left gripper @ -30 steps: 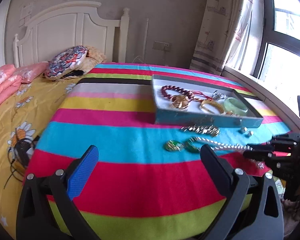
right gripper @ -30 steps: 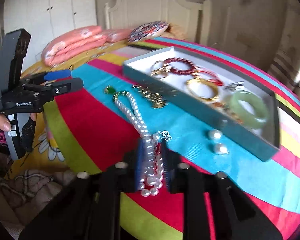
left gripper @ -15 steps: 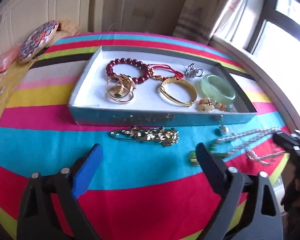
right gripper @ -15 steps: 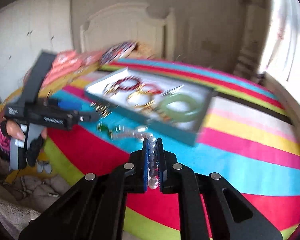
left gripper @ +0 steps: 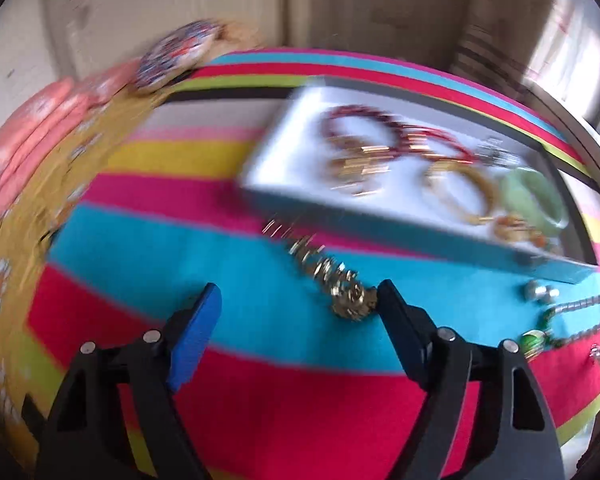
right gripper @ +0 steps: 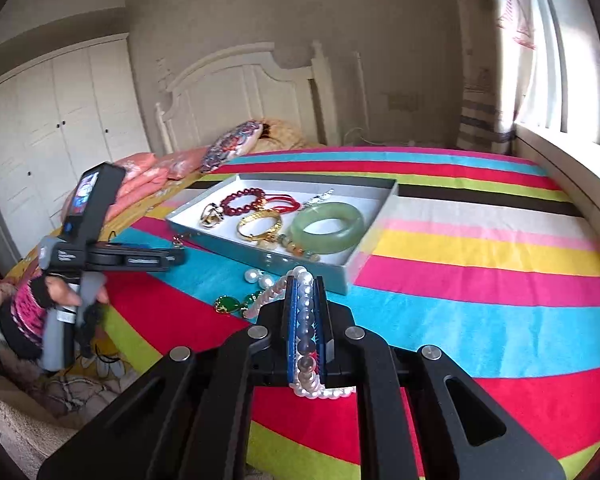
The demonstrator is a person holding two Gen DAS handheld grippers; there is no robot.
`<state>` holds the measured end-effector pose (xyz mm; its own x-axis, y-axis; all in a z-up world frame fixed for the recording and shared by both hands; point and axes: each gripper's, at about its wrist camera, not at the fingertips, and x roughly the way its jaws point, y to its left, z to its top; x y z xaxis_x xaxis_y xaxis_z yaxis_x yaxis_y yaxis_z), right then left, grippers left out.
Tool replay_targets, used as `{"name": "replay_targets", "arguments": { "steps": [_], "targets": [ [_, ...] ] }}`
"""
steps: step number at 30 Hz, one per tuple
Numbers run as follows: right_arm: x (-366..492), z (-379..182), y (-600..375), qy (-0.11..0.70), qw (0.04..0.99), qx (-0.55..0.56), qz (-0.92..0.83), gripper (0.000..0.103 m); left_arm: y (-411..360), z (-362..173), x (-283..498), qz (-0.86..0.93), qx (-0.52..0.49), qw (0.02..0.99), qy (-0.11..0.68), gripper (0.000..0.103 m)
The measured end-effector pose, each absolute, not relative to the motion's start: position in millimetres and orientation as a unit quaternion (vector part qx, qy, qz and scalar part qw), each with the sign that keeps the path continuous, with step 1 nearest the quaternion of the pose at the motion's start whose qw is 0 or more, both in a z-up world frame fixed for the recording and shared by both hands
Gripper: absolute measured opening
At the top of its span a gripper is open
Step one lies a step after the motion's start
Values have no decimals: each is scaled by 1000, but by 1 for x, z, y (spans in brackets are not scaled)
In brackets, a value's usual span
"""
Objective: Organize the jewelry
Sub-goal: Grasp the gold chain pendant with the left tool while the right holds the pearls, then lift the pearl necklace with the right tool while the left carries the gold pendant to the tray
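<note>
My right gripper (right gripper: 305,280) is shut on a pearl necklace (right gripper: 305,312) and holds it above the striped bed; its green pendant (right gripper: 230,303) rests on the cover. The blue jewelry tray (right gripper: 342,276) holds a red bead bracelet (right gripper: 242,200), a gold bangle (right gripper: 259,224) and a green jade bangle (right gripper: 327,227). My left gripper (left gripper: 298,294) is open just above the bed, its right finger beside a gold chain (left gripper: 332,280) lying in front of the tray (left gripper: 420,236). Two loose pearls (right gripper: 260,278) lie by the tray. The left wrist view is blurred.
The bed has a striped cover (right gripper: 480,264) with pink pillows (right gripper: 148,176) and a patterned cushion (right gripper: 230,146) near the white headboard (right gripper: 236,88). A window ledge (right gripper: 572,184) runs along the right side. A white wardrobe (right gripper: 52,128) stands at the left.
My left gripper has swung left and dropped closer to the gold chain. My right gripper has lifted the pearl necklace and turned to face the tray from its short end.
</note>
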<state>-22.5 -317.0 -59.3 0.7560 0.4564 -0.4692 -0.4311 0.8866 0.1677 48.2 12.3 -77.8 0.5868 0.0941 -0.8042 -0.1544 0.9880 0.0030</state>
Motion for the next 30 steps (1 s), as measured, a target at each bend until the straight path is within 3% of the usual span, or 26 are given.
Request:
{"name": "replay_targets", "arguments": {
  "steps": [9,11,12,13,22,30],
  "targets": [
    [-37,-58,-301,248,935,14,254,10,35,-77,40,64,-28,899,432,75],
    [-43,-54,-302,245,938,9,244,10,28,-75,40,44,-15,905,423,55],
    [-44,-52,-303,244,939,8,241,10,23,-73,40,39,-7,906,421,34],
    [-46,-51,-304,243,941,7,236,10,20,-73,38,36,2,907,420,21],
    [-47,-35,-304,228,948,5,222,10,33,-69,2,-14,-20,924,383,19],
    [-53,-3,-299,196,958,-13,212,10,16,-29,-26,-50,17,951,305,19]
  ]
}}
